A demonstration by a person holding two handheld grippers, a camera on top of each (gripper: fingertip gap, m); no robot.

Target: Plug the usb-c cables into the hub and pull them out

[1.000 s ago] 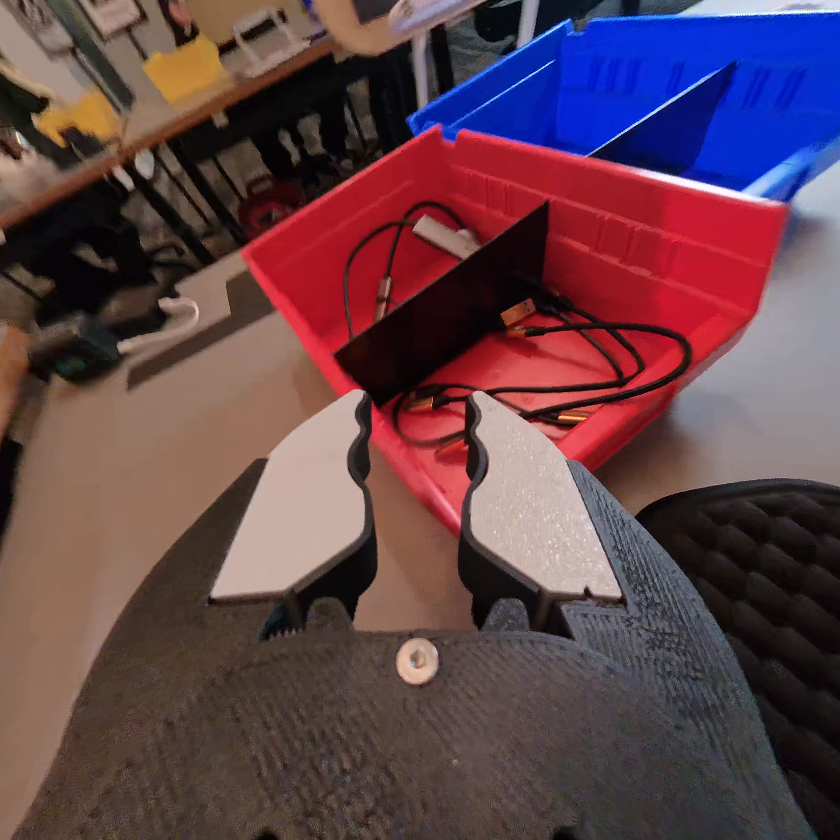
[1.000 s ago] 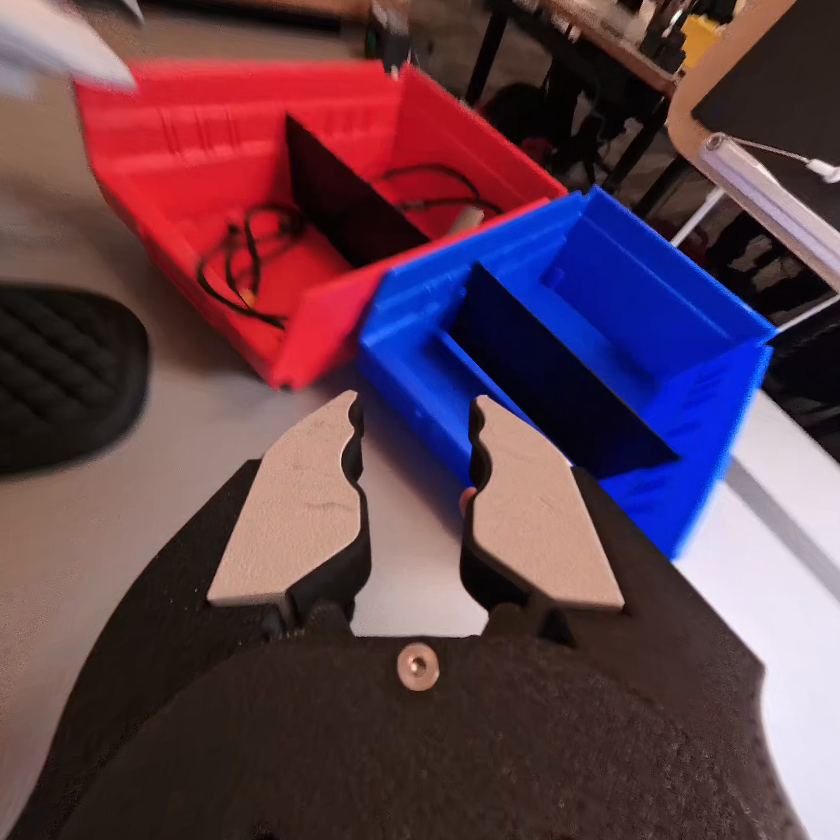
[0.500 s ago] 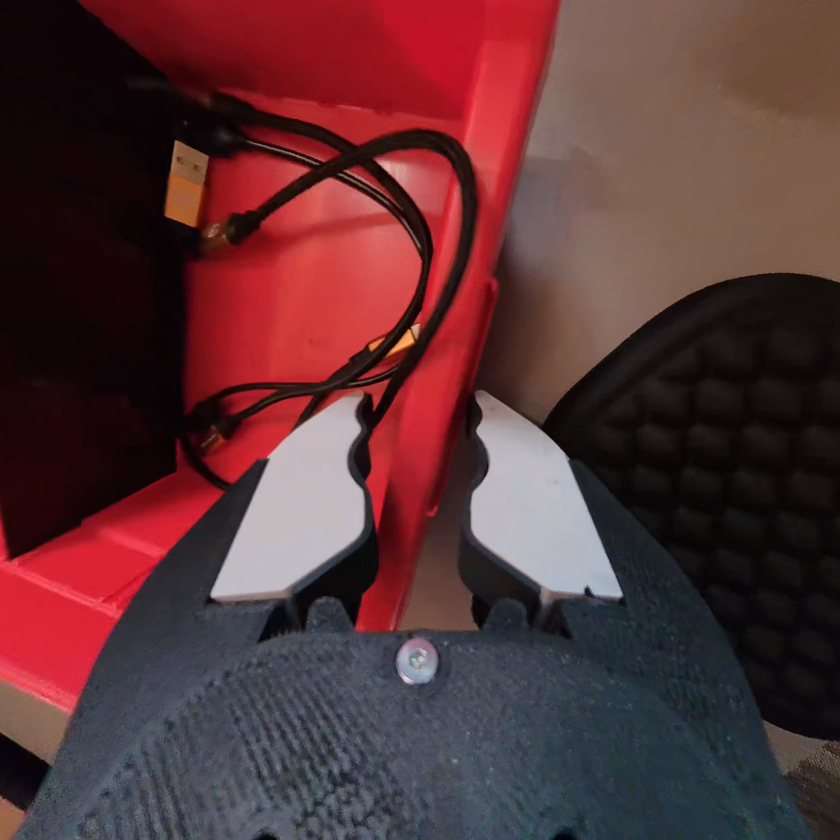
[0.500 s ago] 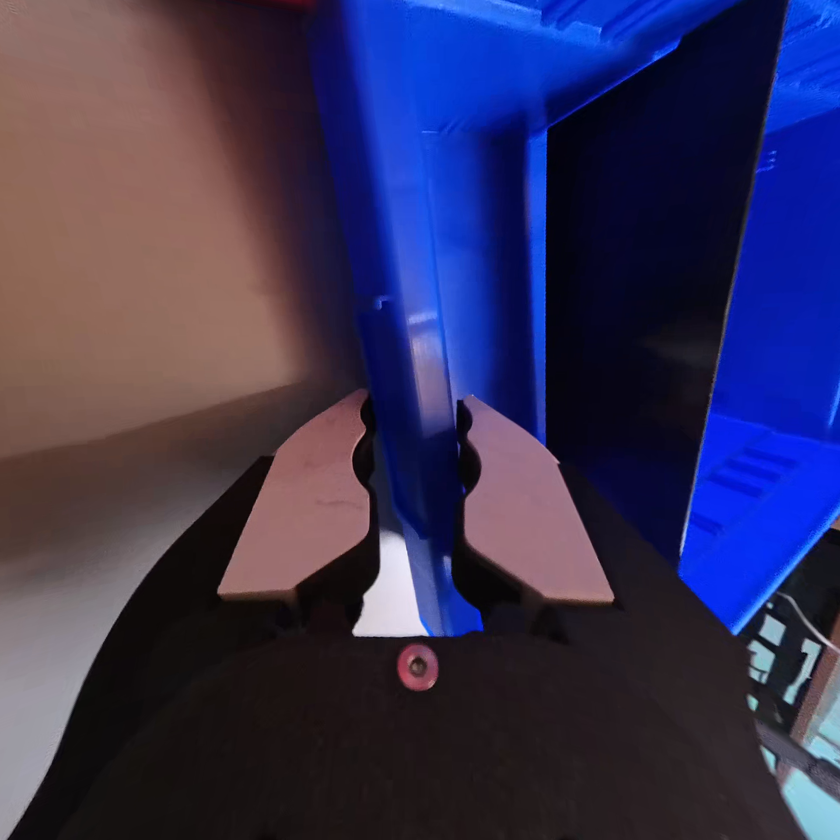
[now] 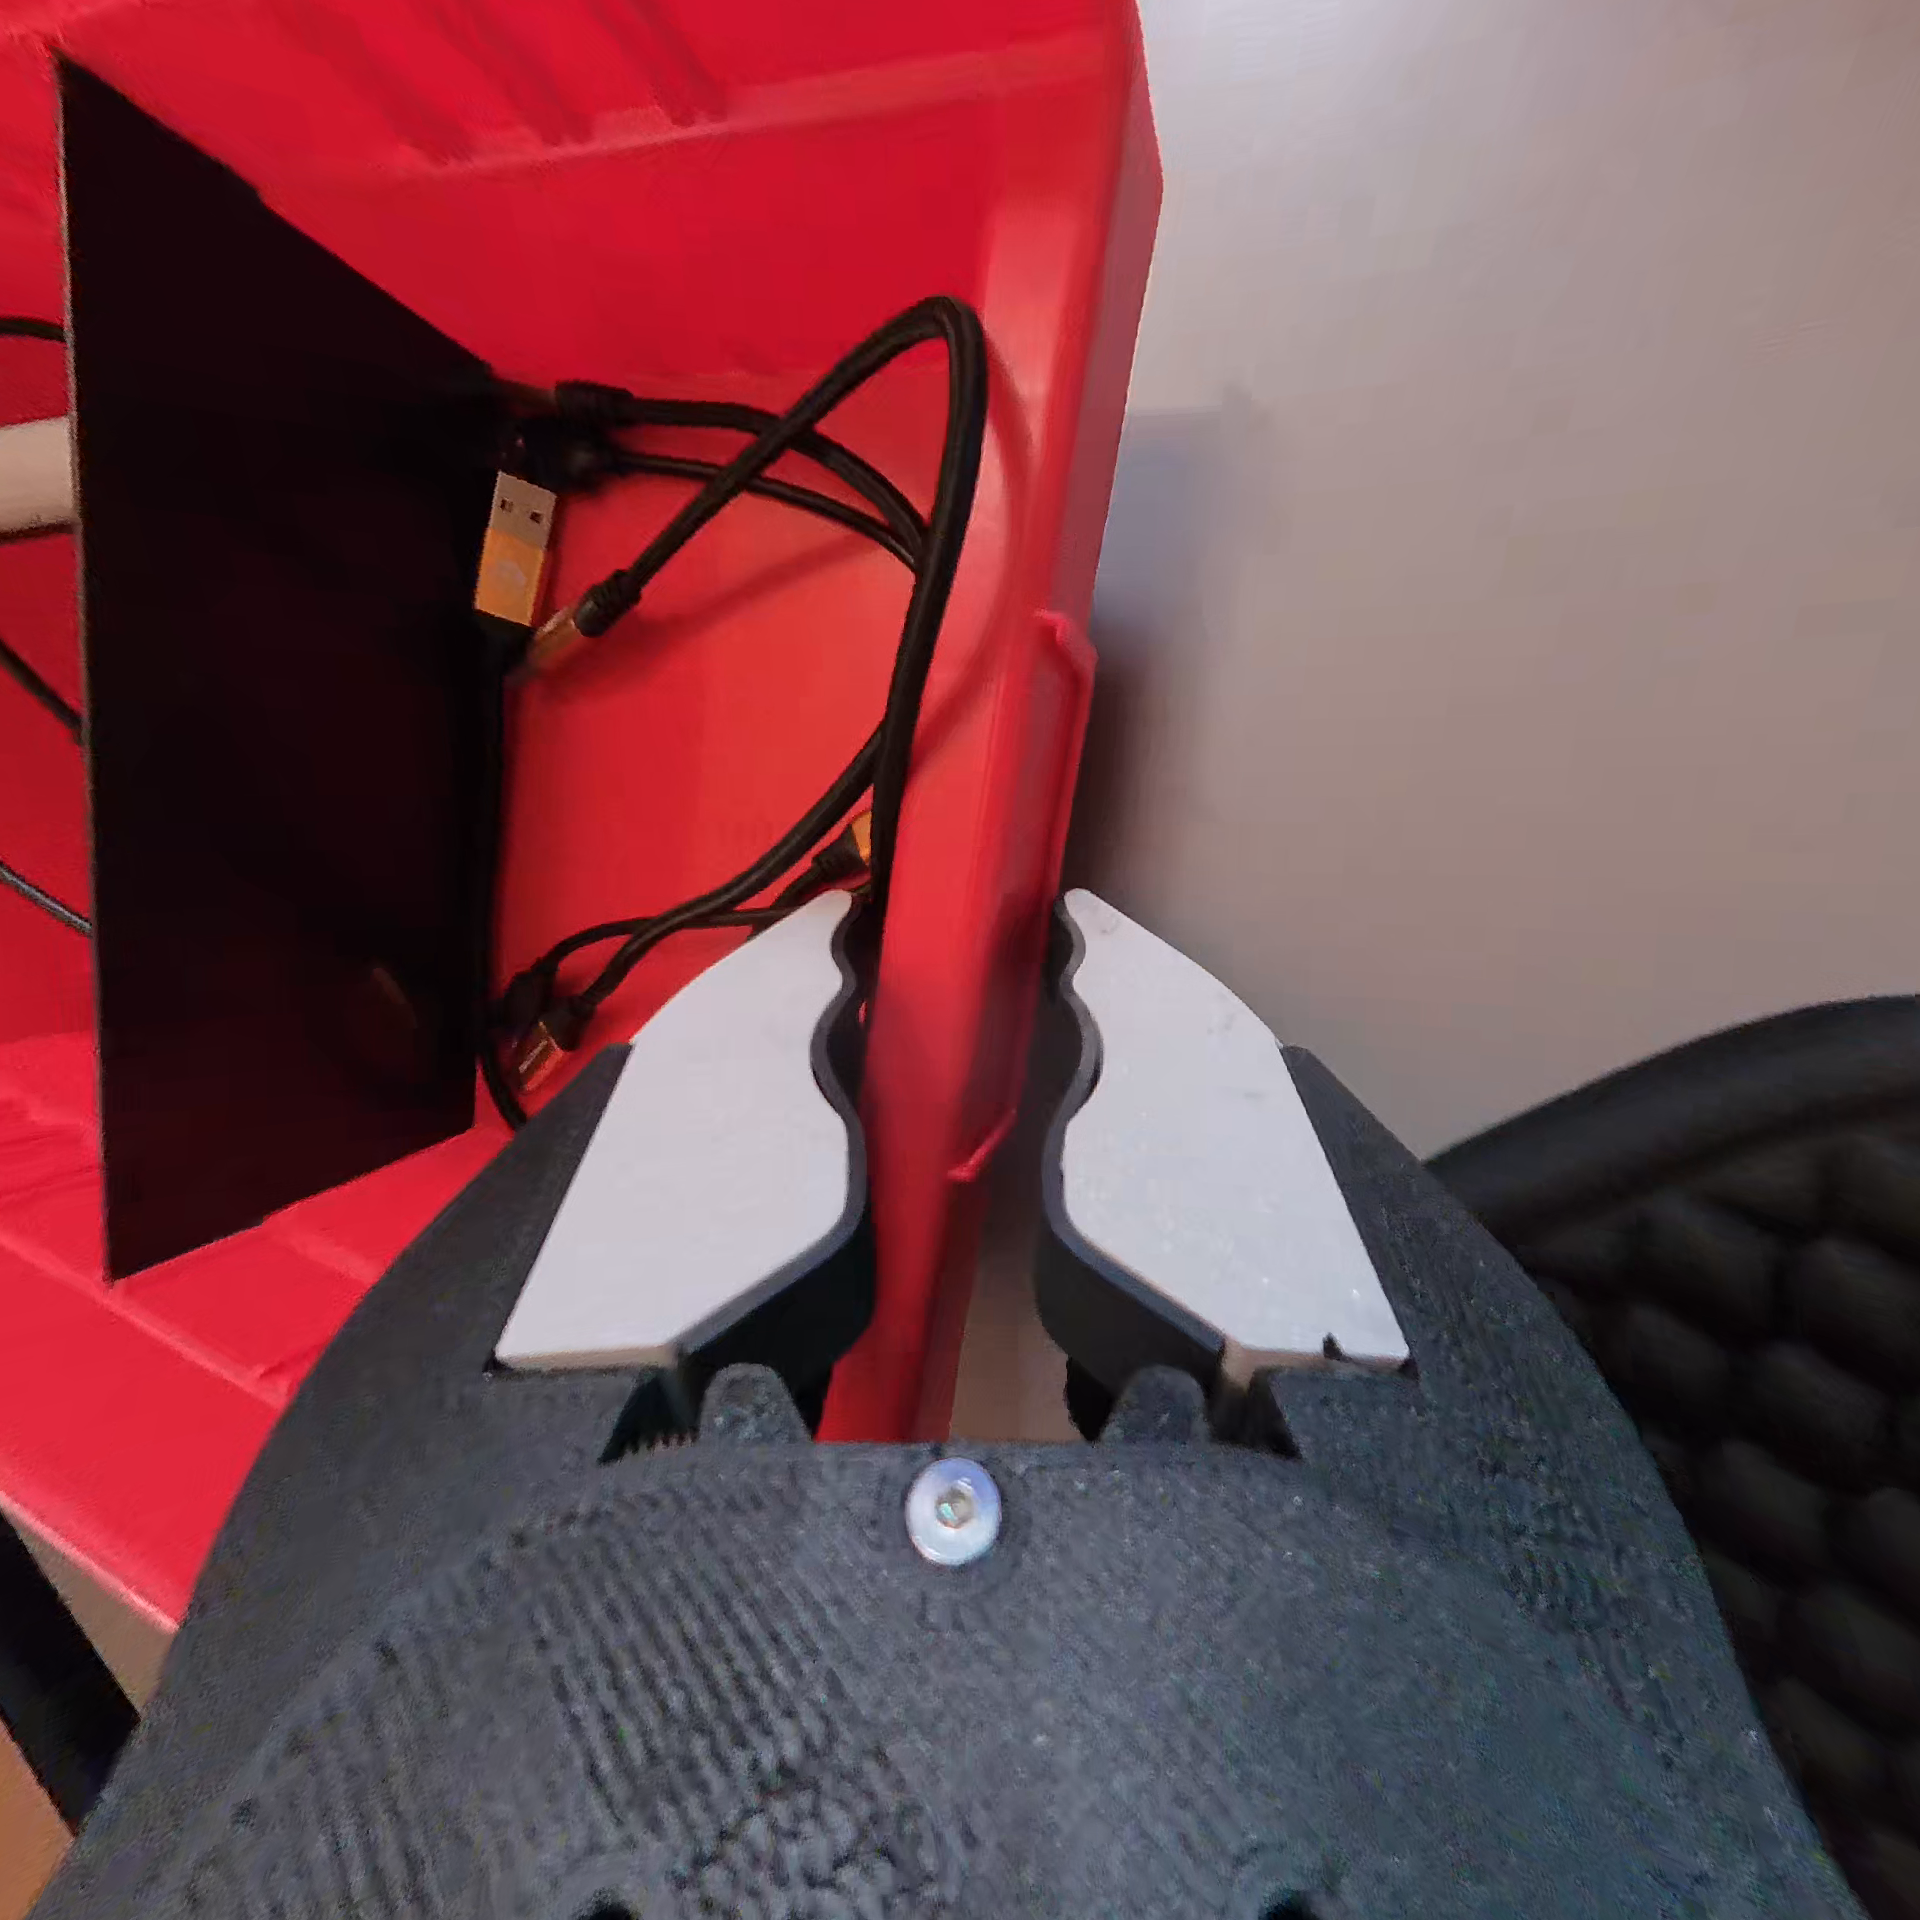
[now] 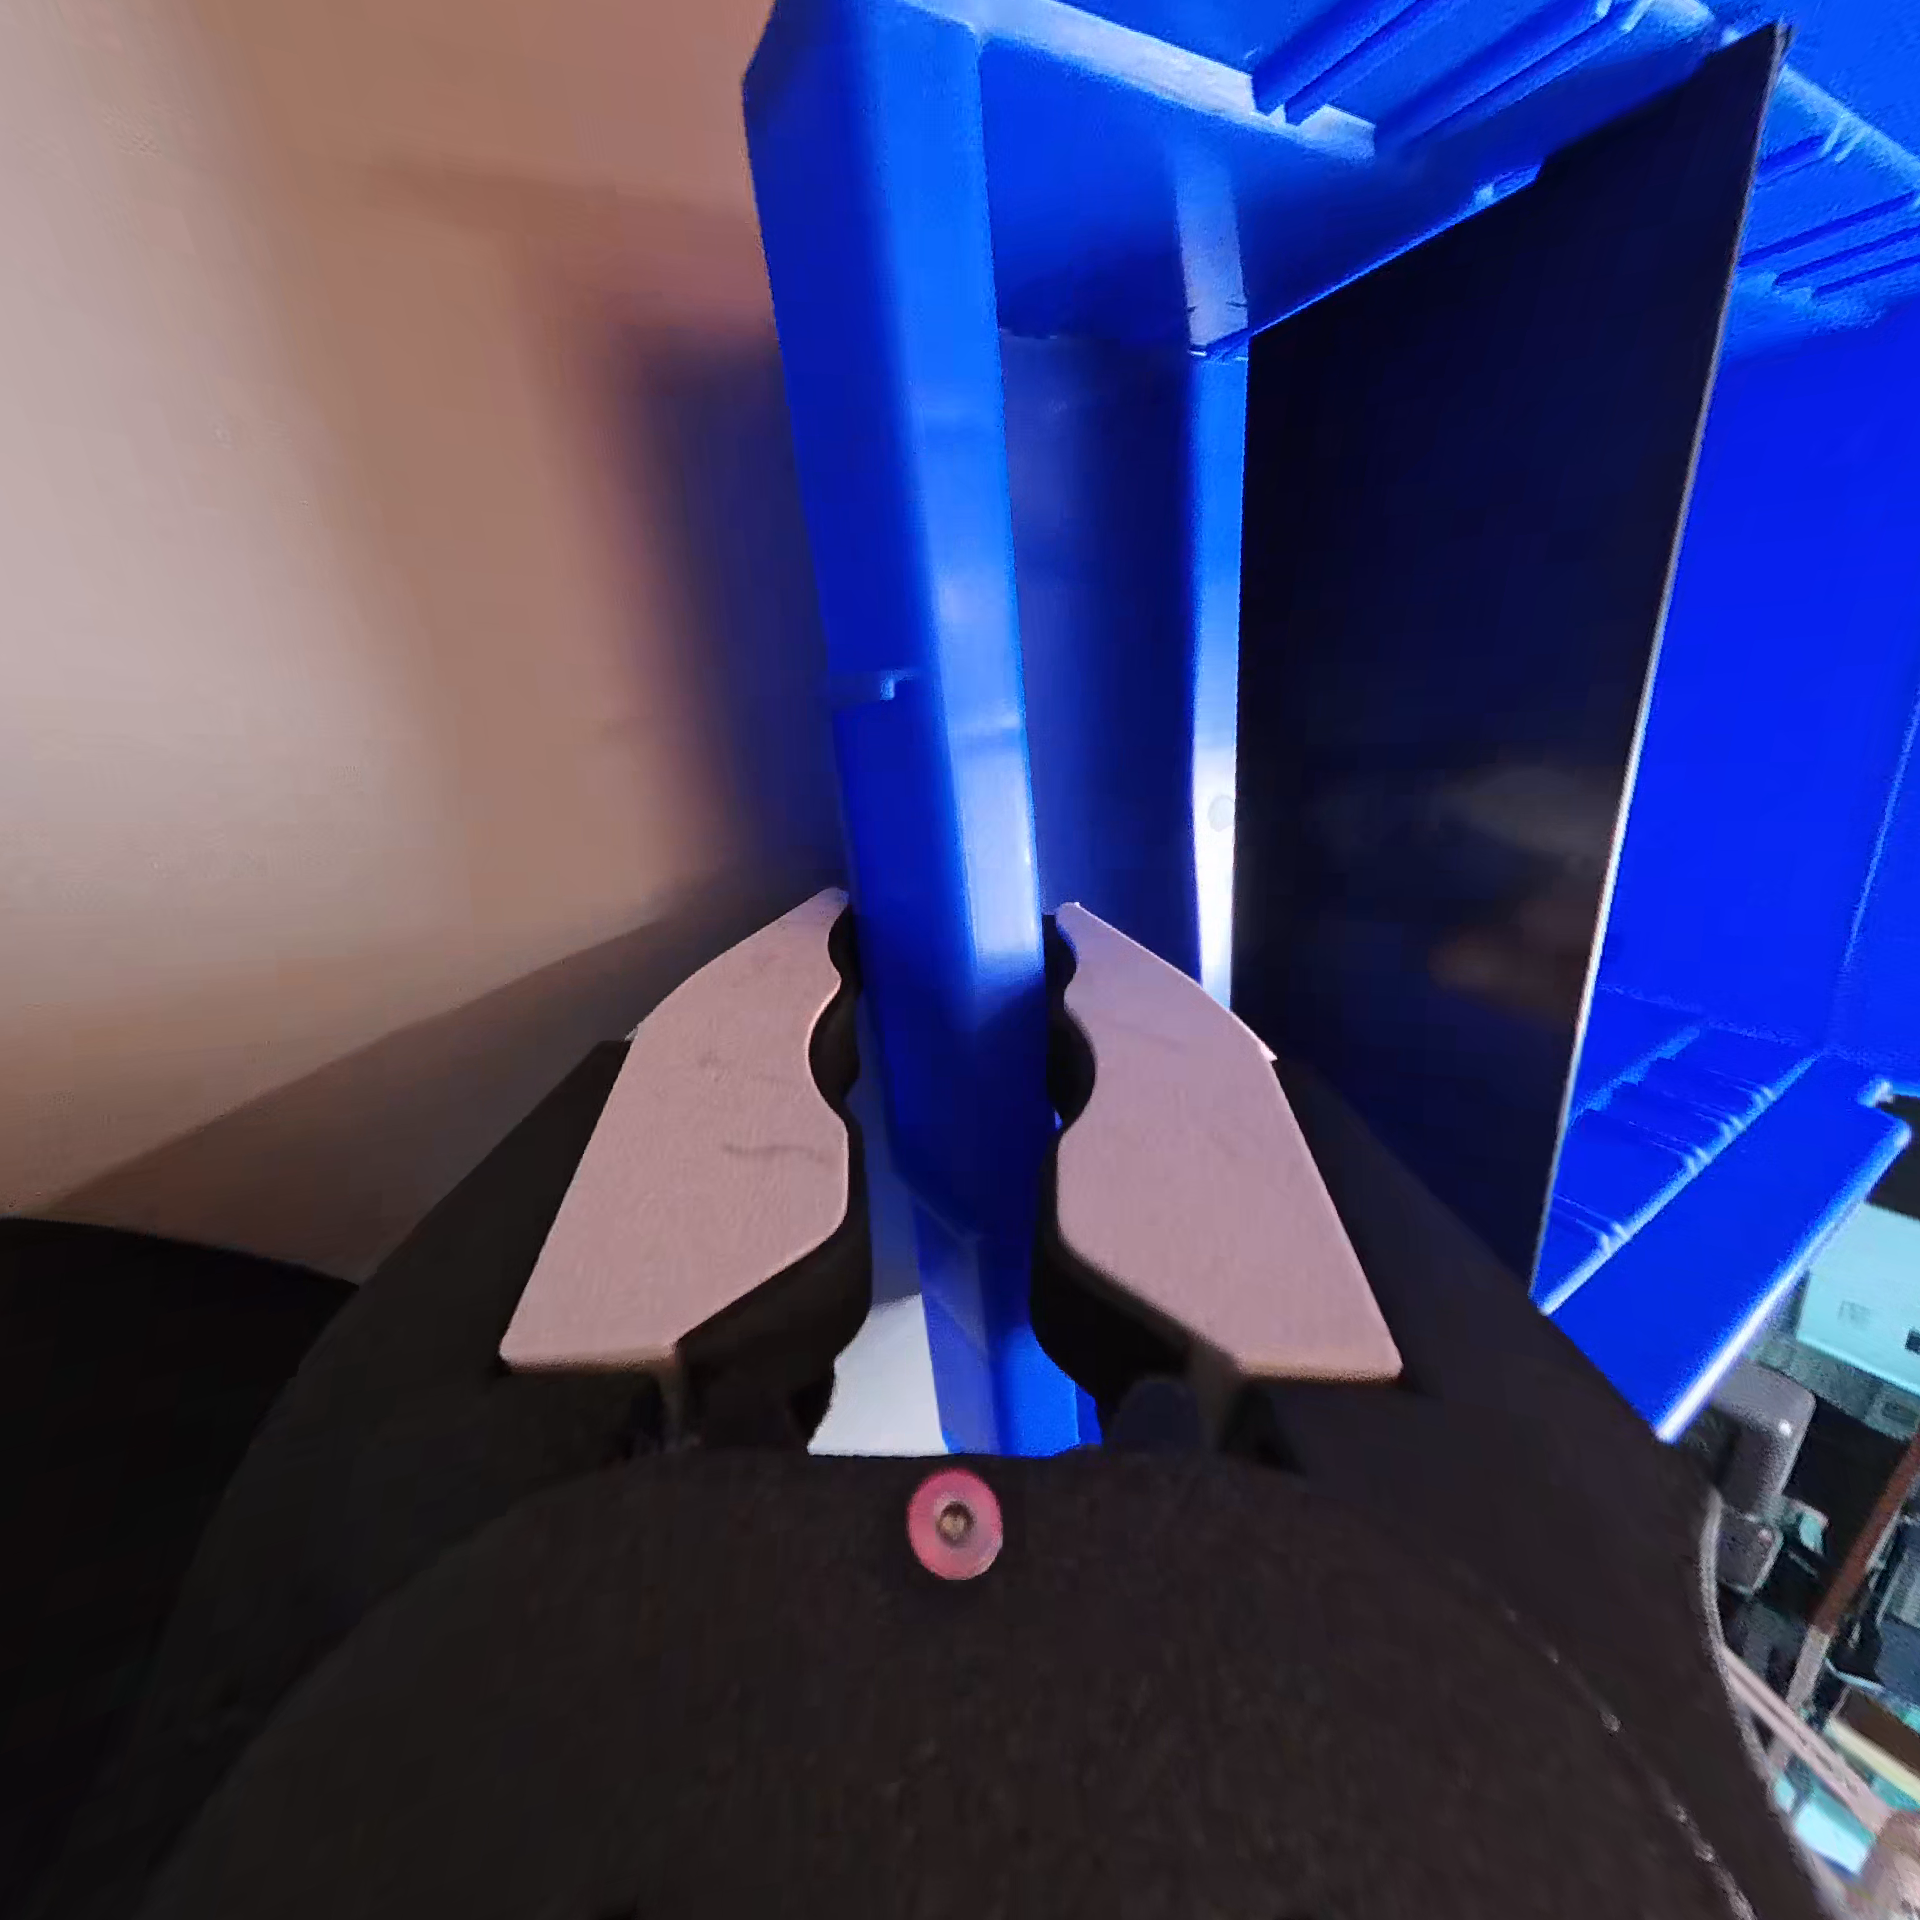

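Note:
Several black USB cables [image 5: 935, 520] with gold and orange plugs lie coiled in the right compartment of a red bin [image 5: 727, 208]. A pale grey hub [image 5: 31, 468] barely shows at the left edge, behind the bin's black divider [image 5: 281, 675]. My left gripper [image 5: 956, 914] straddles the red bin's right side wall [image 5: 1039, 520] and is closed on it, one finger inside next to the cables and one outside. My right gripper [image 6: 948, 914] is closed on the left side wall [image 6: 914, 520] of an empty blue bin.
The blue bin holds a black divider [image 6: 1455, 623]. A black textured pad [image 5: 1714, 1351] lies on the grey table [image 5: 1507, 520] right of the red bin. The table edge and room clutter [image 6: 1849, 1455] show at the lower right of the right wrist view.
Both grippers dropped from above the table onto the bin walls. The left narrowed onto the red wall in the last half second. The right was on the blue wall half a second ago.

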